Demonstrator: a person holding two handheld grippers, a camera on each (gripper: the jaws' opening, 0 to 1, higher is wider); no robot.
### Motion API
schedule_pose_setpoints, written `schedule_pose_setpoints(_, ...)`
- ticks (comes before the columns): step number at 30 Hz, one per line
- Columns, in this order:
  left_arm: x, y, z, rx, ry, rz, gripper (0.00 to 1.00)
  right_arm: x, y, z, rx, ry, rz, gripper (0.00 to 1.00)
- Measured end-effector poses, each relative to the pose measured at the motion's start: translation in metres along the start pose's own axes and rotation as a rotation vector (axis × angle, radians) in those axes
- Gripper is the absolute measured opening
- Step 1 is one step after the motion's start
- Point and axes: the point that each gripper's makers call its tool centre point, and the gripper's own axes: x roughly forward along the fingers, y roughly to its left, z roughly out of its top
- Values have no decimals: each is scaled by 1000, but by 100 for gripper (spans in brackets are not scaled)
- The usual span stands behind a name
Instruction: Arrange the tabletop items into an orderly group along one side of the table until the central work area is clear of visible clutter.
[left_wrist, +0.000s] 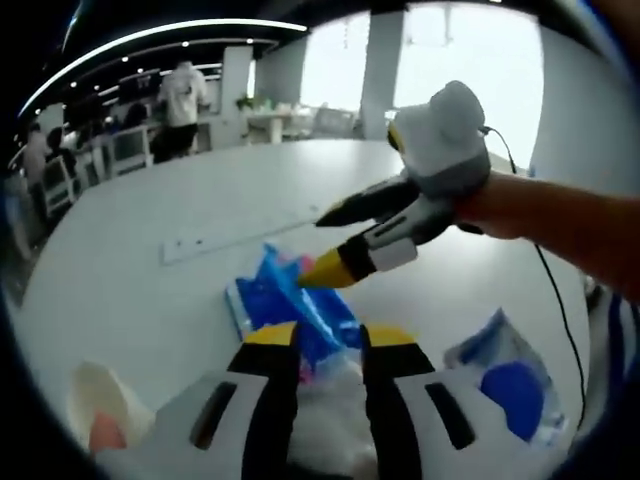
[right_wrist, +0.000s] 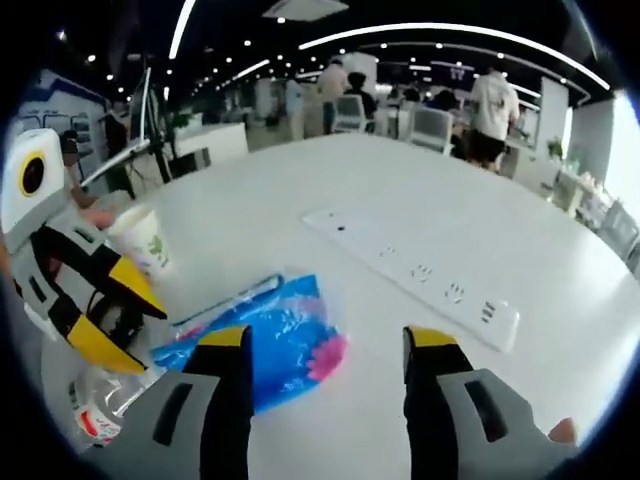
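Observation:
A blue plastic packet (left_wrist: 290, 305) with a pink patch lies on the white table (left_wrist: 150, 270), just past my left gripper (left_wrist: 330, 338). That gripper is open, with a pale crumpled thing low between its jaws. My right gripper (left_wrist: 325, 243) comes in from the right, open, its lower tip just above the packet. In the right gripper view the blue packet (right_wrist: 285, 345) lies between and beyond the widely open right gripper (right_wrist: 328, 340), nothing held. The left gripper (right_wrist: 112, 315) stands open at the left, above a clear crumpled bottle (right_wrist: 98, 410).
A paper cup (right_wrist: 145, 240) stands left of the packet, also seen at the lower left as the cup (left_wrist: 100, 410). A long white power strip (right_wrist: 420, 270) lies across the table. A second blue-and-white packet (left_wrist: 510, 380) lies at the right. People and desks stand far behind.

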Motion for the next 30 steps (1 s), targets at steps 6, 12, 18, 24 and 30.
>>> schedule_pose_setpoints(6, 3, 3, -1, -14, 7, 4, 20, 12, 1, -2, -4, 11, 26, 52)
schedule_pose_setpoints(12, 7, 5, 1, -26, 13, 1, 20, 18, 2, 3, -26, 16, 52, 45)
schedule_pose_setpoints(18, 10, 5, -1, -33, 24, -6, 19, 22, 6, 4, -48, 32, 86, 33)
schedule_pose_setpoints(24, 13, 3, -4, -43, 37, -7, 19, 21, 9, 0, -67, 59, 97, 19)
schedule_pose_setpoints(30, 15, 3, -5, -50, 54, -3, 20, 14, 3, -3, -65, 64, 80, 4)
